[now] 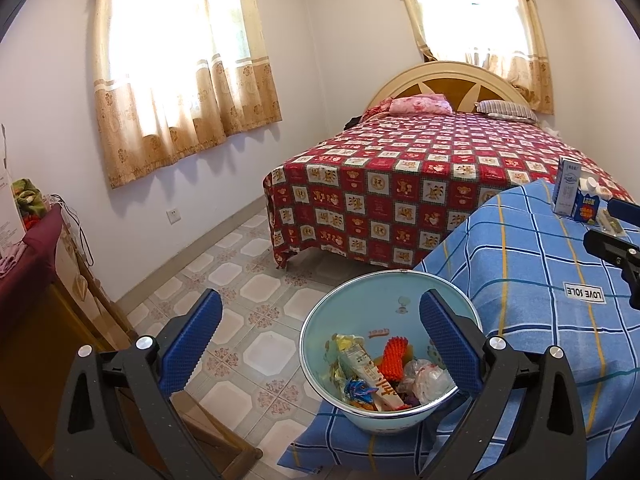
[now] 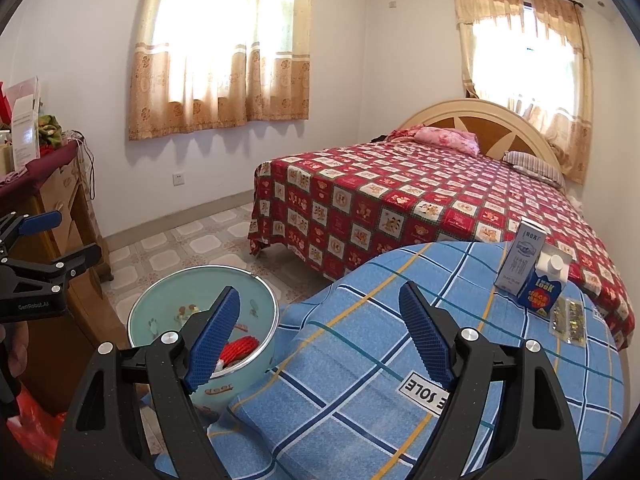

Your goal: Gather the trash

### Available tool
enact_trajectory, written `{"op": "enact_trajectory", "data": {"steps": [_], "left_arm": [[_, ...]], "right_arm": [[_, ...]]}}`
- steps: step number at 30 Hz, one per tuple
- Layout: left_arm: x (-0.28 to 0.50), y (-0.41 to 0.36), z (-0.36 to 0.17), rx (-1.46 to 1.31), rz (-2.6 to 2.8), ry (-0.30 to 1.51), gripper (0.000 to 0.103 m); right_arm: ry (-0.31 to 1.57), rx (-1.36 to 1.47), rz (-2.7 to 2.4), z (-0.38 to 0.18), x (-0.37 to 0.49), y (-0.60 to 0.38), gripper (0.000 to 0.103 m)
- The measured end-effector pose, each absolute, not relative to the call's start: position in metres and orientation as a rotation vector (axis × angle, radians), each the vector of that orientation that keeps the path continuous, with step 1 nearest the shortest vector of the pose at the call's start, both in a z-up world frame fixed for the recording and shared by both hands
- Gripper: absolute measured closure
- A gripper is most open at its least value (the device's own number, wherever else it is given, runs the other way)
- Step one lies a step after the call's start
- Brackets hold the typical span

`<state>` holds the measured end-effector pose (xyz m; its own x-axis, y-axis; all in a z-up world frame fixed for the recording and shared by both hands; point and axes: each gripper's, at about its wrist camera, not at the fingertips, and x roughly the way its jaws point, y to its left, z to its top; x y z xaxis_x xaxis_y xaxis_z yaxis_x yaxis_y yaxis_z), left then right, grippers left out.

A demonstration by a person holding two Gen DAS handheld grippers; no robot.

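A light blue basin [image 1: 360,304] stands at the left edge of the blue checked cloth [image 1: 532,264] and holds wrappers, a red foam net and a plastic bag. It also shows in the right wrist view [image 2: 168,300]. My left gripper [image 1: 320,320] is open and empty, just above the basin. My right gripper [image 2: 320,312] is open and empty over the cloth [image 2: 360,360]. At the cloth's far right stand a tall white carton [image 2: 520,260], a blue carton [image 2: 542,288] and a flat clear wrapper [image 2: 568,316]. The cartons [image 1: 566,188] show in the left view too.
A bed with a red patterned cover [image 1: 420,176] lies behind the cloth-covered surface. A wooden cabinet with a dark red cloth [image 2: 48,184] stands at the left wall. Tiled floor [image 1: 240,280] lies between them. A red bag [image 2: 36,420] is at the lower left.
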<state>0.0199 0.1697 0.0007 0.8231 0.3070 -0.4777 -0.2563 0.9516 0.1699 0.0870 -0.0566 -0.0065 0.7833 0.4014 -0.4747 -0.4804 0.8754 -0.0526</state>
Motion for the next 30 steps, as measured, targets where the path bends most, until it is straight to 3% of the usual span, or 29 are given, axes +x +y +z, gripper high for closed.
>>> {"op": "enact_trajectory", "data": {"steps": [30], "left_arm": [[0.0283,0.1694,-0.0071,0.112,0.315,0.552,0.006]], "right_arm": [[0.468,-0.176,0.47,-0.0111,0.0857,-0.0628,0.022]]}}
